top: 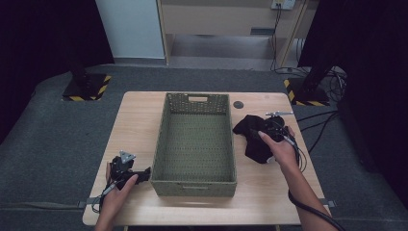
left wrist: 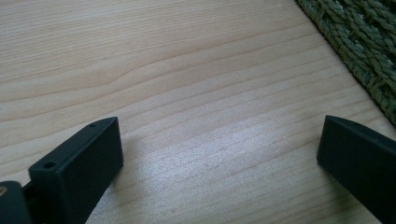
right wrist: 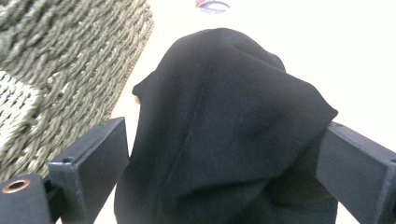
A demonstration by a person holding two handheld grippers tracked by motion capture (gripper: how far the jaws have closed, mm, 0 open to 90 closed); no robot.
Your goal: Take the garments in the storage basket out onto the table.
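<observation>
Your right tongs (right wrist: 224, 154) are standing wide, with the crumpled black cloth (right wrist: 224, 116) lying between them, ungripped. Your left tongs (left wrist: 219, 158) are gaping wide over the bare pale wooden surface (left wrist: 187, 70).

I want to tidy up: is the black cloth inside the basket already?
No, the black cloth lies on the table beside the green basket, which has nothing inside.

Grey carpet floor (top: 43, 125), black curtains (top: 38, 33)
</observation>
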